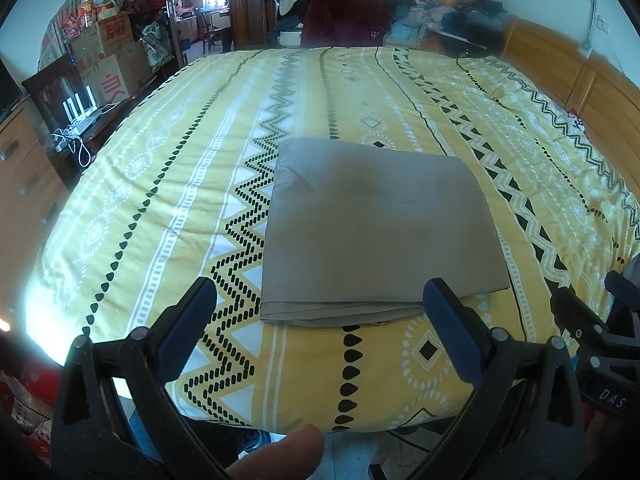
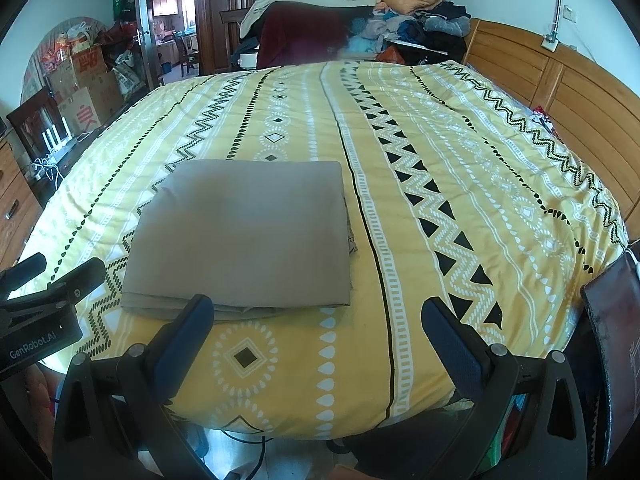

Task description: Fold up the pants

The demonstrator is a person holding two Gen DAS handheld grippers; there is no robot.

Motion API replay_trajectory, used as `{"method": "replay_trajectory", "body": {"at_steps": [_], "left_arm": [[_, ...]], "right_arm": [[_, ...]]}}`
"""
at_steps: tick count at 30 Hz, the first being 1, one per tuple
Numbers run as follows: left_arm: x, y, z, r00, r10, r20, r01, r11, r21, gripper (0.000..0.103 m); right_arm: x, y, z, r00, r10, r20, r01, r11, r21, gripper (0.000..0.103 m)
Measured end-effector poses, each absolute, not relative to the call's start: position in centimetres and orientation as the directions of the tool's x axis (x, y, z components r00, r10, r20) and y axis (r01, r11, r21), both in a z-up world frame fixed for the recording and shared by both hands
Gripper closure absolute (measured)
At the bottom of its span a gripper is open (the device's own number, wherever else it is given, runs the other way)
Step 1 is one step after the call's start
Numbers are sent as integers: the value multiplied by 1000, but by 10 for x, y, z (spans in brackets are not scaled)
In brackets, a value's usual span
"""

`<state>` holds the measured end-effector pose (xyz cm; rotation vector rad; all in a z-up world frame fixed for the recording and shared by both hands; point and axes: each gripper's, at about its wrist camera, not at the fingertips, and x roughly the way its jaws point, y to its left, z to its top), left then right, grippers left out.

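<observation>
The grey-brown pants (image 1: 376, 232) lie folded into a flat rectangle on the yellow patterned bedspread (image 1: 168, 184), near the bed's front edge. In the right wrist view the folded pants (image 2: 244, 236) sit left of centre on the same bedspread (image 2: 440, 184). My left gripper (image 1: 320, 296) is open just in front of the fold's near edge, with nothing between its blue pads. My right gripper (image 2: 318, 312) is open too, held in front of the pants' right corner and apart from the cloth. Each gripper shows at the edge of the other's view.
A heap of clothes and bedding (image 2: 352, 12) rises beyond the far side of the bed. A wooden headboard (image 2: 560, 92) runs along the right. Cardboard boxes (image 1: 108, 56) and a dresser stand on the left. A thumb (image 1: 280, 456) shows at the bottom.
</observation>
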<state>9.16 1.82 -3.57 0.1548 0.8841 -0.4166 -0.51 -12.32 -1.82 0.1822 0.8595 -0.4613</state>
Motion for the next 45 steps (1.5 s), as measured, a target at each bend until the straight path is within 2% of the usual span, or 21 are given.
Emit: {"method": "replay_trajectory", "body": {"at_steps": [45], "left_arm": [[97,18,-39,541,-253,-802,406,914,-14,0]], "right_arm": [[0,-117,-17,552,-321,-770,450,892,-49,0]]}}
